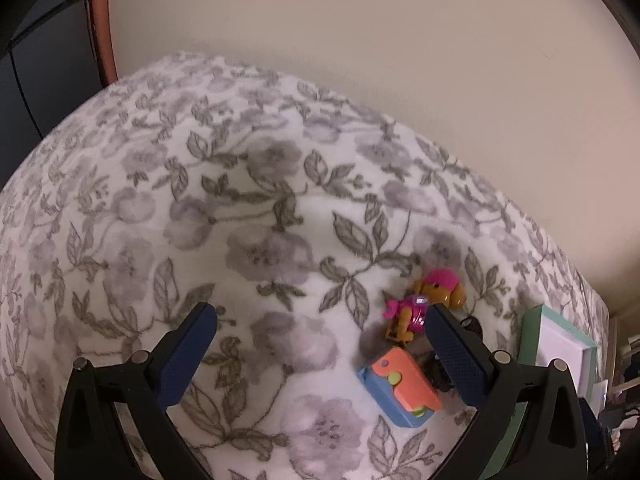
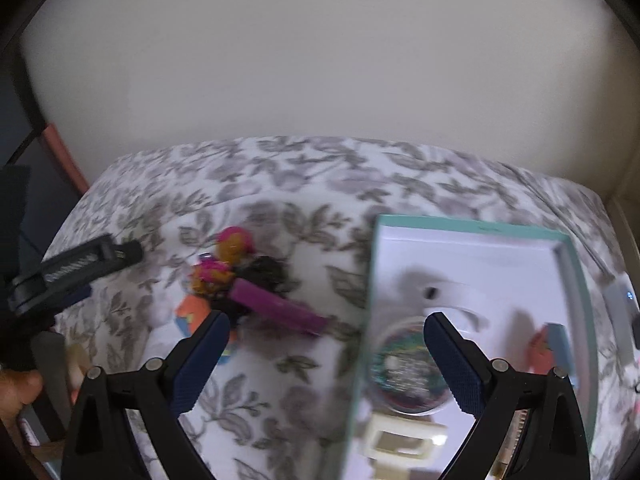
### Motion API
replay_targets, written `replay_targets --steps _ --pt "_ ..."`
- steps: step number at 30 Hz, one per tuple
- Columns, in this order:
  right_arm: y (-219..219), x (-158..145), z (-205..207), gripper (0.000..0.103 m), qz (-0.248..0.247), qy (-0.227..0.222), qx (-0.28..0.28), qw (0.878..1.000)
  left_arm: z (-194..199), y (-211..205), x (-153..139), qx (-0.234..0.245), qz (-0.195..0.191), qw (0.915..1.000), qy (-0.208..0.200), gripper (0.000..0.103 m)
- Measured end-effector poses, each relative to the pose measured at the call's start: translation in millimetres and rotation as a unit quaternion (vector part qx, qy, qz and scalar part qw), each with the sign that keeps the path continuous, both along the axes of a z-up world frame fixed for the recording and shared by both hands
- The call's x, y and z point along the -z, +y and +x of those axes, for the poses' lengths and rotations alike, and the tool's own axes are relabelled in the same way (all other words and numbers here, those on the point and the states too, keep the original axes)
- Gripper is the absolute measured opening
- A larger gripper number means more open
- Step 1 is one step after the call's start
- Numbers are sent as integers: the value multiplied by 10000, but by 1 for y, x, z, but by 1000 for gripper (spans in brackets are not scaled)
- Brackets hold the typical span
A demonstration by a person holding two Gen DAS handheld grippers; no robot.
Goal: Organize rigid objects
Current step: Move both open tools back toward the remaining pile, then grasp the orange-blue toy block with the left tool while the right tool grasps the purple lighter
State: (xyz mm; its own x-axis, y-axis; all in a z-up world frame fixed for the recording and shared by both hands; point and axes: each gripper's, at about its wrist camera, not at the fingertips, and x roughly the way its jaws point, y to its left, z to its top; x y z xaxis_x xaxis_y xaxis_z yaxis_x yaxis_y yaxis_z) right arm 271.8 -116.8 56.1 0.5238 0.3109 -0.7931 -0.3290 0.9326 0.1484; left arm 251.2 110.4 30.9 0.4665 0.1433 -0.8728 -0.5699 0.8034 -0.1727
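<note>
A toy dog with a pink cap (image 1: 434,294) lies on the floral bedspread (image 1: 240,208), beside an orange and blue toy block (image 1: 404,388). My left gripper (image 1: 320,316) is open and empty, the toys by its right finger. In the right wrist view the toy dog (image 2: 226,258), a black clump (image 2: 266,270), a purple bar (image 2: 276,308) and the orange block (image 2: 194,314) lie left of a teal-rimmed white box (image 2: 472,226). The box holds a round disc (image 2: 404,372), a cream clip (image 2: 400,440) and an orange and blue piece (image 2: 554,346). My right gripper (image 2: 326,326) is open and empty above the box's left edge.
The teal box also shows at the right in the left wrist view (image 1: 560,344). A beige wall (image 1: 400,40) runs behind the bed. Dark furniture (image 1: 40,60) stands at the left. The left gripper (image 2: 76,268) shows at the left of the right wrist view.
</note>
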Motion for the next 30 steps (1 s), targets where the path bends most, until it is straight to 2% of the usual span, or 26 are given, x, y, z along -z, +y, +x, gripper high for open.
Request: replay_targets --steps 6,8,12,14,18,24,25,30 --pt "27 12 7 98 55 -9 -447 9990 6 -1 17 89 -279 9995 143 103" --pt "34 18 12 90 39 52 -560 9984 8 -1 23 87 -442 9988 197 103" --pt "40 32 21 81 -150 145 -743 9970 13 -4 35 154 -738 9968 252 103" --pt "41 38 25 75 -165 204 -830 9962 16 -7 39 204 -760 9964 306 103" --pt "48 50 31 71 -278 296 -969 9945 19 -17 47 326 -862 9951 355 101" --pt "56 58 34 56 -294 302 -1134 9927 23 -26 56 442 -823 9941 553 83" --pt "56 58 35 51 -243 332 -1148 9925 23 -28 58 472 -827 9937 589 82" --pt "58 58 31 40 -245 388 -1196 9918 25 -36 58 608 -733 9930 697 81"
